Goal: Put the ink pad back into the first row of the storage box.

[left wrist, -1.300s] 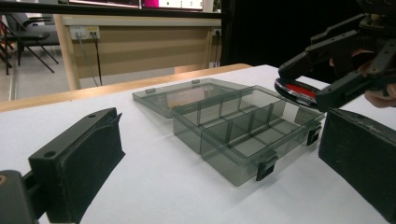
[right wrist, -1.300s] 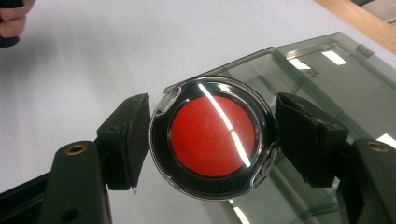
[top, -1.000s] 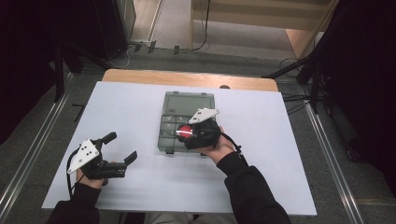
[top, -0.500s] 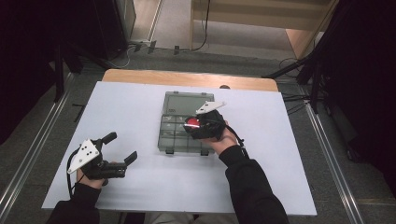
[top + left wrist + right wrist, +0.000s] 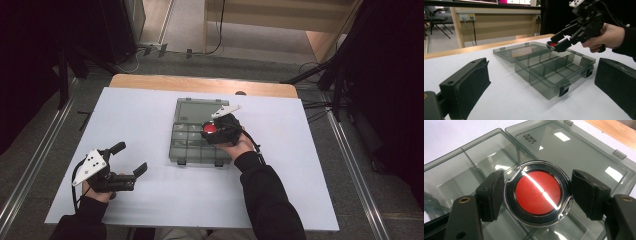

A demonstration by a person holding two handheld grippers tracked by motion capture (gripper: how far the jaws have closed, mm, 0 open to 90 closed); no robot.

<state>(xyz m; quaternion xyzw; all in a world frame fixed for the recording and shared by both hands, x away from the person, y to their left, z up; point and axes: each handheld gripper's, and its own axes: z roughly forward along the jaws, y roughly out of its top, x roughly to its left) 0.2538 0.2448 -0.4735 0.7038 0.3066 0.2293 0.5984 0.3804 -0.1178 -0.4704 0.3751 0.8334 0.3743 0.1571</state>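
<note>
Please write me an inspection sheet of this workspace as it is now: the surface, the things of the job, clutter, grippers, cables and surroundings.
Surface: white table top, wooden edge at the far side.
Job's things: smoky clear compartment box at the middle, lid open and lying flat behind it; the compartments in sight look empty. Round red disc in a clear case is held above the box.
Clutter: nothing seen.
Grippers: right gripper shut on the disc case, over the box; left gripper open, low over the bare table at the near left, holding nothing.
Cables: one trails from the right gripper along the wrist; more lie on the floor behind.
Surroundings: grey floor, metal rails at both sides, dark curtains.
</note>
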